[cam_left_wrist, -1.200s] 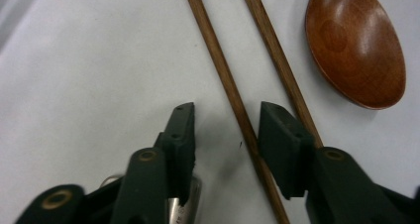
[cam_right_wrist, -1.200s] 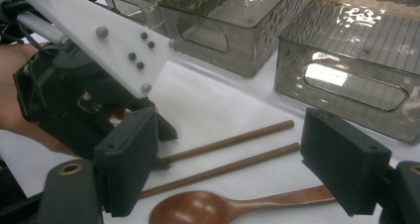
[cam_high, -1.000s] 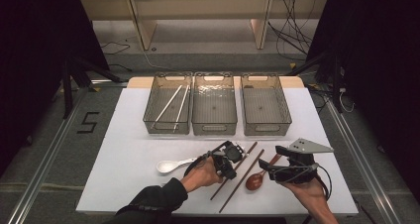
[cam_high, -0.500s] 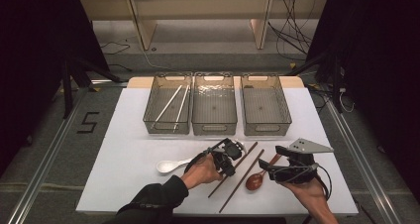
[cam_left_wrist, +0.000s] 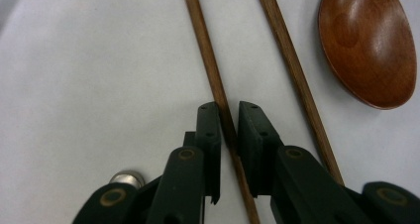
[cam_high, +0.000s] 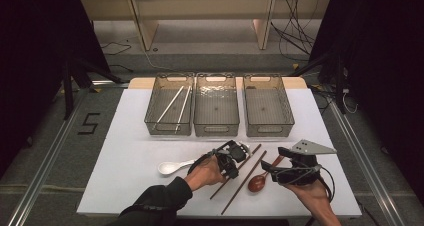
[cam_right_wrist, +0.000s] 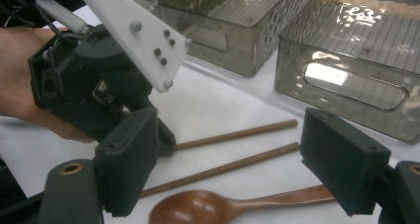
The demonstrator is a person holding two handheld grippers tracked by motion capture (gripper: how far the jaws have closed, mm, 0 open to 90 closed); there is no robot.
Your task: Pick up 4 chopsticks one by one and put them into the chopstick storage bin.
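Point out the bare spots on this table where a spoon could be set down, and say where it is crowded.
Free: the white table left of the white spoon, below the left bin; also the strip right of the right bin. The middle bin and right bin are empty. Crowded: front centre, where both tongs, two brown chopsticks and the wooden spoon lie.

Second chopstick beside gripped chopstick

Two slim dark-brown wooden chopsticks lie on the plain white table sheet, with a glossy reddish-brown wooden spoon at their three o'clock and a white ceramic spoon at nine. At twelve stand three smoky-grey translucent plastic bins, the leftmost holding pale white chopsticks.
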